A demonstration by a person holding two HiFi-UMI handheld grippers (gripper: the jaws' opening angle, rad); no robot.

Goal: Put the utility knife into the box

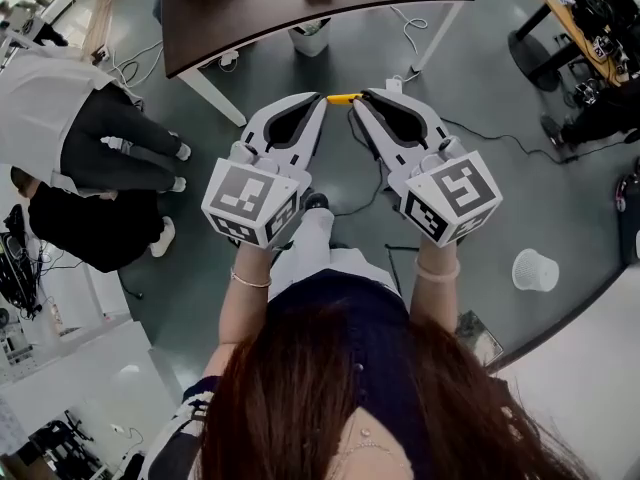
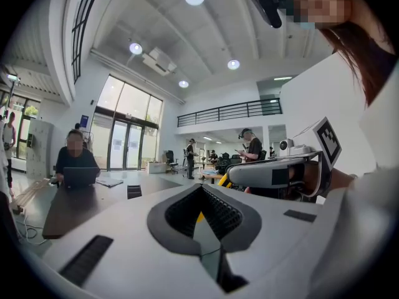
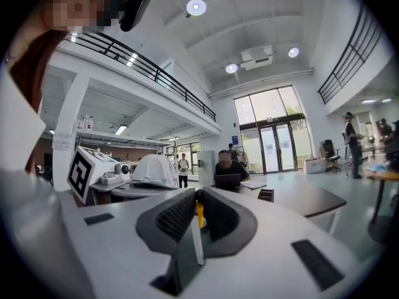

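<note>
Head view shows a dark table (image 1: pixel 260 8) well ahead, with no box in sight. Both tools are raised in front of the person with their tips nearly meeting. The left gripper (image 1: pixel 321 101) and right gripper (image 1: pixel 359 98) each pinch one end of the yellow utility knife (image 1: pixel 343 98), probably to steady it or slide the blade in before stowing.

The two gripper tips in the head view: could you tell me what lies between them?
The yellow utility knife bridges the gap between left gripper and right gripper, seen in the head view.
</note>
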